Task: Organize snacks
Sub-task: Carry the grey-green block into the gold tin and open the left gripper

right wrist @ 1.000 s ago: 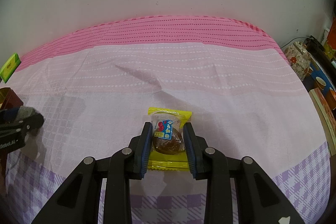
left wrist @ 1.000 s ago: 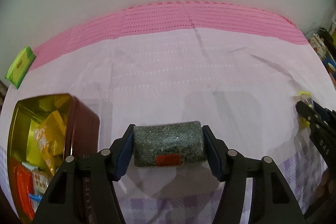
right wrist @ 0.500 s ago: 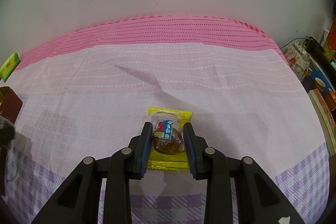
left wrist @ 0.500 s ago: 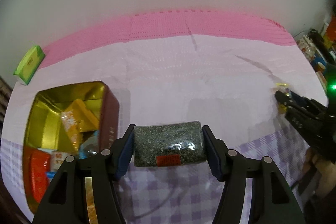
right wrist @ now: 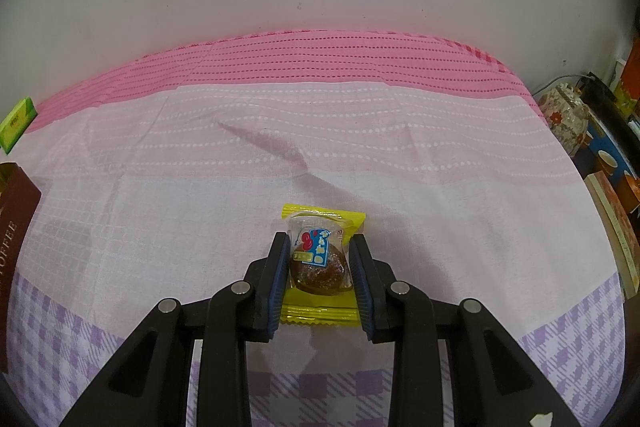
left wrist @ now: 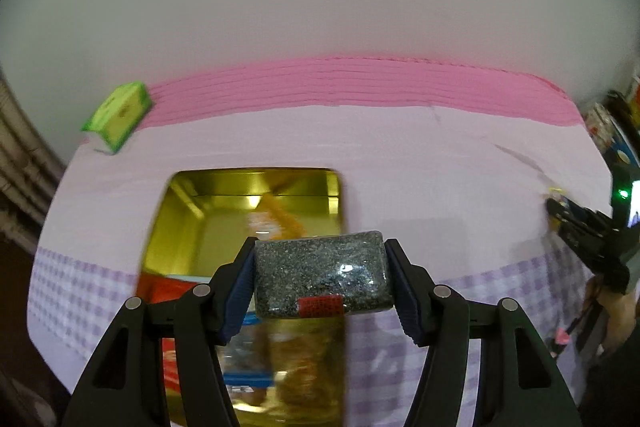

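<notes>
**A:** What is hard to make out?

**B:** In the left wrist view the tin (left wrist: 256, 187) below is blurred. Its near half is hidden behind the left gripper (left wrist: 320, 277), so the packets inside read only as orange, red and blue smears. In the right wrist view just a dark red corner of that tin shows at the left edge, with lettering cut off. The right gripper (left wrist: 560, 213) appears small and dark at the right edge of the left view.

**A:** What are the jaws doing?

**B:** The left jaws are clamped on the ends of a dark speckled bar (left wrist: 322, 273), held above the open tin. The right jaws are pressed against the sides of a yellow wrapped sweet (right wrist: 319, 261) lying on the pink tablecloth (right wrist: 320, 155).

**A:** Which way do they lie?

**B:** The bar's long axis runs across, from pad to pad, red label towards the camera. The sweet's wrapper runs lengthwise away from the camera.

**A:** Anything else?

**B:** A green box (left wrist: 118, 115) sits at the cloth's far left.
</notes>
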A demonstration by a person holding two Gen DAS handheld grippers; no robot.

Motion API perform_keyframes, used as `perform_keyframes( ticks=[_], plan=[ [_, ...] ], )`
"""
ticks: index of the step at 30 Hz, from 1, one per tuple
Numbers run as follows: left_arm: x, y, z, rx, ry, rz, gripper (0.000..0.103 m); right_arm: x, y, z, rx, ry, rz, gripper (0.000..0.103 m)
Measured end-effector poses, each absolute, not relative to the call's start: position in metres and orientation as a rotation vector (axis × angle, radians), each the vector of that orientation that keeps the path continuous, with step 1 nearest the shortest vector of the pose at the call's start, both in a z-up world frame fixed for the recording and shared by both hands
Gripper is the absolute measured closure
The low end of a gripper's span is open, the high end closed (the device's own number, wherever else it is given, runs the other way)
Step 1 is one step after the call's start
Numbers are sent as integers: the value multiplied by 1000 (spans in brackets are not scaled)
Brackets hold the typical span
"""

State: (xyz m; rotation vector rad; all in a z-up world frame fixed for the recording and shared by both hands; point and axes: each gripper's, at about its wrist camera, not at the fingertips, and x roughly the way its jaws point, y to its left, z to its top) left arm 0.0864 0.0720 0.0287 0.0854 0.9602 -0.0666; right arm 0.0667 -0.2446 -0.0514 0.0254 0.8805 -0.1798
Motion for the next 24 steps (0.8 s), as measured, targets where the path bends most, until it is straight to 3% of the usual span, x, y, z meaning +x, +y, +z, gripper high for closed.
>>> perform_keyframes(
  ticks=[15,24],
  plan=[
    [101,166,12,37,987,127,41,66,-244,-51,19,880,-184,74],
    [121,173,-14,59,1013,123,41,66,-244,-51,17,880,-184,74]
  ],
)
